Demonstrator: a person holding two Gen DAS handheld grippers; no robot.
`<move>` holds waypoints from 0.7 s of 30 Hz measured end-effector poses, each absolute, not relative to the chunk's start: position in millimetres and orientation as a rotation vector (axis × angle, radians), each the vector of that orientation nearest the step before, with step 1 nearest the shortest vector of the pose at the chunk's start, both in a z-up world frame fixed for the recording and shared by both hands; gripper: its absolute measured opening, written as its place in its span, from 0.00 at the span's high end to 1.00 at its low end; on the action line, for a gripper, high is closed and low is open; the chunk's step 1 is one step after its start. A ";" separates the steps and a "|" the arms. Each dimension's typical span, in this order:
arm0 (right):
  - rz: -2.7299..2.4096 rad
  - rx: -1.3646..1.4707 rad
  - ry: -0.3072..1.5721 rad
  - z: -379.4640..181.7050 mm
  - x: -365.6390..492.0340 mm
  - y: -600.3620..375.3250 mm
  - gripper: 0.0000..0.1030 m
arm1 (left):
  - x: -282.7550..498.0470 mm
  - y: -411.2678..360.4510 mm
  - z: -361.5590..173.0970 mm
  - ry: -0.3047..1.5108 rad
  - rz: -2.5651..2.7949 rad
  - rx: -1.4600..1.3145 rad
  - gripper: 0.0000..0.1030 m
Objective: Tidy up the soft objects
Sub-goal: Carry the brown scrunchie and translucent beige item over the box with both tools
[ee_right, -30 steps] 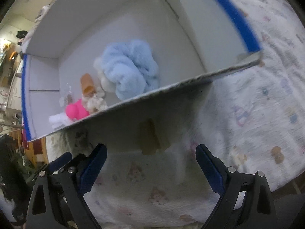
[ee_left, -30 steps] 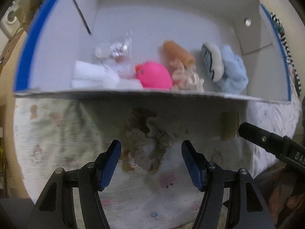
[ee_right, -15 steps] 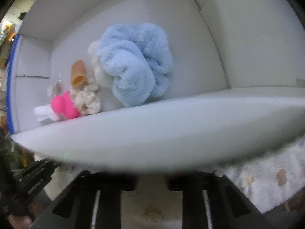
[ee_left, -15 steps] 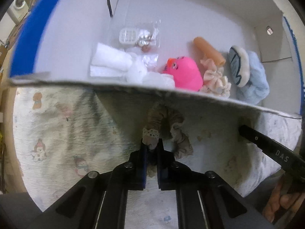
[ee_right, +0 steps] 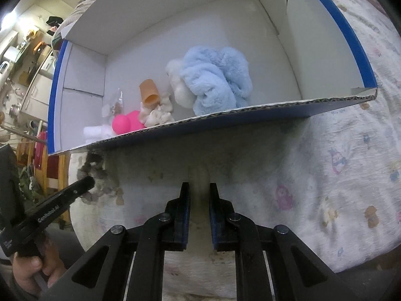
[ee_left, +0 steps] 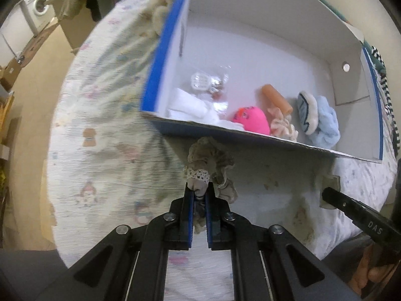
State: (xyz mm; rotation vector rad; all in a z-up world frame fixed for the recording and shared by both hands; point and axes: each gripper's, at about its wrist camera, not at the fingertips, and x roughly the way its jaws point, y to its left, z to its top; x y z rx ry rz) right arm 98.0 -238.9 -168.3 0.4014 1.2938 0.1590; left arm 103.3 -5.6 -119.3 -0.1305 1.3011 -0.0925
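Observation:
My left gripper (ee_left: 199,194) is shut on a brown lace-trimmed scrunchie (ee_left: 210,161), held just in front of the near wall of the blue-edged white box (ee_left: 160,57). My right gripper (ee_right: 199,189) is shut on a pale beige soft piece (ee_right: 199,175) in front of the box wall (ee_right: 225,120). That piece shows in the left wrist view (ee_left: 330,185). Inside the box lie a pink plush (ee_left: 252,120), an orange tube (ee_left: 277,97), a cream scrunchie (ee_left: 282,125), a blue fluffy scrunchie (ee_right: 215,80) and white cloth (ee_left: 186,104).
The box stands on a white printed quilt (ee_left: 105,115) that covers the surface. A clear plastic packet (ee_left: 208,82) lies at the back of the box. A washing machine (ee_left: 37,7) and cardboard stand beyond the quilt's left edge.
Both grippers have closed: the left on the brown scrunchie, the right on the beige piece. Both have then drawn back a little from the box wall.

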 end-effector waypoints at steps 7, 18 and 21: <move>0.187 0.403 1.264 -158.0 93.9 -231.6 0.85 | 80.2 18.1 -110.0 1.264 -0.060 -0.127 0.93; 0.266 0.425 1.165 -115.6 76.9 -231.2 0.85 | 63.3 3.9 -67.8 1.193 -0.066 -0.199 0.93; 0.291 0.417 1.121 -97.6 75.5 -228.6 0.85 | 59.4 -5.4 -38.7 1.111 -0.086 -0.151 0.93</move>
